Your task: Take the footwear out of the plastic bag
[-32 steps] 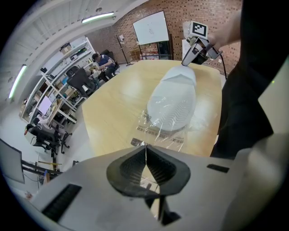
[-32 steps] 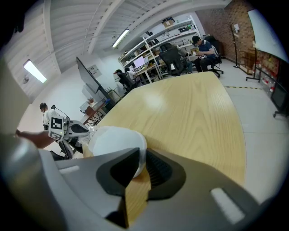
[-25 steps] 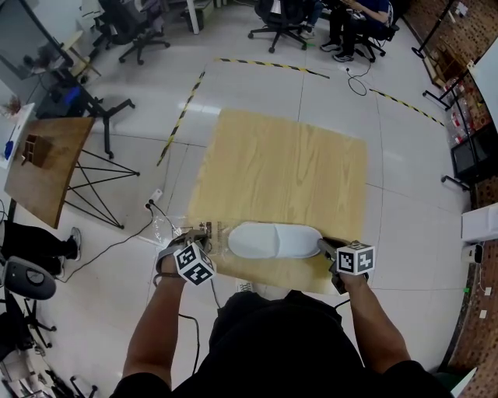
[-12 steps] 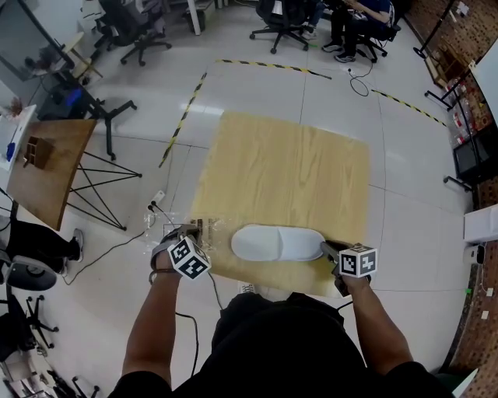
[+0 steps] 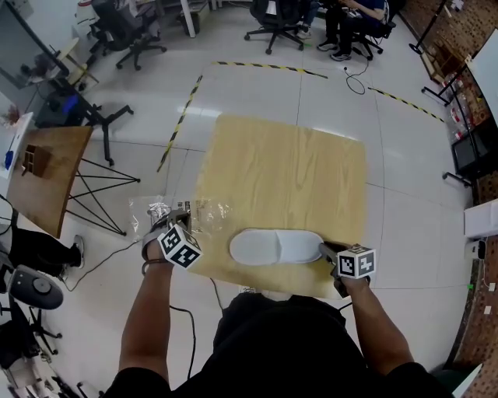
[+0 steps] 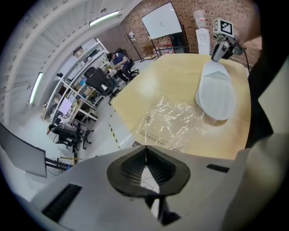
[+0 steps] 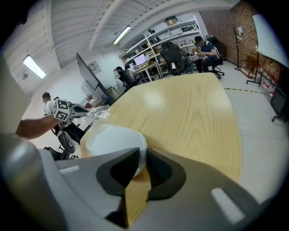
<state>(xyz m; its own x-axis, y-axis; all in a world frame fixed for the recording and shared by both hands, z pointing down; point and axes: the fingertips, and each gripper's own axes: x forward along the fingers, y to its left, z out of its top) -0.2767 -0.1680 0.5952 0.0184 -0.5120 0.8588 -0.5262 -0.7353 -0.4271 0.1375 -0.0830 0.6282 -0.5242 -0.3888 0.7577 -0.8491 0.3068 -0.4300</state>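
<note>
A white slipper [image 5: 276, 246] lies on the wooden table [image 5: 288, 163] near its front edge, sole up in the left gripper view [image 6: 216, 92]. My right gripper [image 5: 327, 251] is shut on the slipper's right end; the white rim sits between its jaws [image 7: 140, 155]. The clear plastic bag [image 5: 175, 210] lies crumpled and empty over the table's front left corner, apart from the slipper. My left gripper [image 5: 173, 221] is shut on the bag's near edge [image 6: 144, 148], and the rest of the bag [image 6: 169, 122] trails ahead of it.
A second wooden table [image 5: 43, 167] stands at the left. Office chairs [image 5: 124, 31] and seated people [image 5: 350, 23] are at the back. Black-yellow tape [image 5: 183, 116] and a cable [image 5: 183, 319] run on the tiled floor.
My left gripper has drawn leftwards with the bag, which now spreads over the table's left corner, farther from the slipper. The slipper and my right gripper have stayed put.
</note>
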